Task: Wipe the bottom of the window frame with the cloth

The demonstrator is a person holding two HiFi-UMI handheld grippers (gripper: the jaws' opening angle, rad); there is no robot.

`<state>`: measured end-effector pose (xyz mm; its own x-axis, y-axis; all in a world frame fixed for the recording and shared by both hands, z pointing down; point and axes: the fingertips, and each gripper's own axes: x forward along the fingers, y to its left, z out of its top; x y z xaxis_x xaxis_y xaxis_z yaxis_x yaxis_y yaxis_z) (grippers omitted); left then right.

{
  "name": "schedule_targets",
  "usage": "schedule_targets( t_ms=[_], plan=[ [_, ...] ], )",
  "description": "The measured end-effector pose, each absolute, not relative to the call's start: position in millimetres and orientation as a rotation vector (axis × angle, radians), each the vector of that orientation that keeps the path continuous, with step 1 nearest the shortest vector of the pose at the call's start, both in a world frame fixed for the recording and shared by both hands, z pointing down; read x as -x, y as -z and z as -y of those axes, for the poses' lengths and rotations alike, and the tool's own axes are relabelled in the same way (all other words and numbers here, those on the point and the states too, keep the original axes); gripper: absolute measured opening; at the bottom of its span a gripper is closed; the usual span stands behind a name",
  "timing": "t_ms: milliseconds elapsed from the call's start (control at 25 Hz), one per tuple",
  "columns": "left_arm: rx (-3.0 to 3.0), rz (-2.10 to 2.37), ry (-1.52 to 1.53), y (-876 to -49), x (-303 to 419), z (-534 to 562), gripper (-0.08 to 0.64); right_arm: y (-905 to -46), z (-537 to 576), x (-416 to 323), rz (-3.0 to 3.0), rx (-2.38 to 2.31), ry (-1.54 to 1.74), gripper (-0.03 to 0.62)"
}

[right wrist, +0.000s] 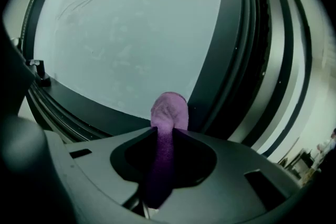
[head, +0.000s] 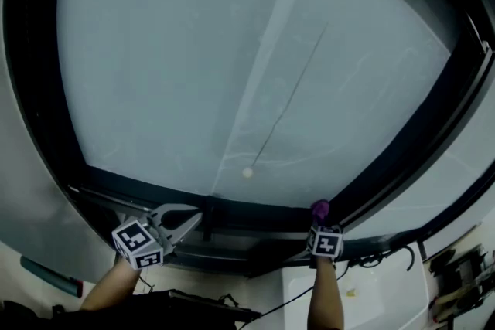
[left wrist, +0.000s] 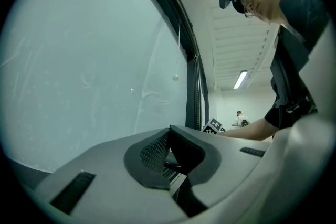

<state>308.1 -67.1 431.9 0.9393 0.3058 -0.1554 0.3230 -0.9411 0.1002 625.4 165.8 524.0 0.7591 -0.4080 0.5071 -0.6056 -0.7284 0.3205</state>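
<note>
Purple, nubbly cloth point(right wrist: 169, 113) clamped as a narrow folded strip between the closed-down jaws of the right gripper point(right wrist: 165, 132), rounded end poking past the tips. In the right gripper view, that end pushed into the lower right corner of the pane, where the dark bottom rail point(right wrist: 100, 110) meets the upright post point(right wrist: 220, 71); whether on glass or on rail, unclear.

In the head view, cloth point(head: 319, 208) only a small purple dab at lower centre right, just above the right gripper point(head: 320, 220) and its marker cube; grip not readable there. Left gripper point(head: 189, 217) at lower left of the head view, tips aimed at a small dark block point(head: 207, 209) on the bottom rail point(head: 255, 219); contact with it not discernible.

Left gripper view alone settling those jaws: left gripper point(left wrist: 169, 132) brought together at the tips, nothing between the 2 ribbed pads point(left wrist: 153, 152). Also only in that view: the person's forearm point(left wrist: 247, 128), the other gripper's marker cube point(left wrist: 213, 125), 2 ceiling lights point(left wrist: 241, 79).

Frosted glass point(head: 232, 73) hazy in all 3 views, with a thin cord ending in a pale bead point(head: 247, 173) across it. Top of the frame cut off; lower left of the head view dark and hard to read.
</note>
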Motion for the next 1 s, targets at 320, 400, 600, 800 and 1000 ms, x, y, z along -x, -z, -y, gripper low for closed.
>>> schedule_targets(
  t_ms=[320,400,600,800,1000],
  plan=[
    [-2.938,-0.494,0.189,-442,-305,65,0.002,-532,-150,-599,0.966,-2.482,-0.637,0.075],
    [-2.936,-0.498,0.182,-444,-303,63,0.002,-533,-144,-592,0.973,-2.443,-0.615,0.075],
    [-2.945,-0.504,0.171,-445,-303,66,0.002,-531,-129,-578,1.001,-2.376,-0.582,0.075],
    [-2.954,-0.485,0.187,-443,-296,74,0.002,-530,-117,-569,1.076,-2.378,-0.595,0.075],
    [-2.971,-0.476,0.179,-443,-294,78,0.002,-532,-104,-557,1.089,-2.347,-0.561,0.075]
  ],
)
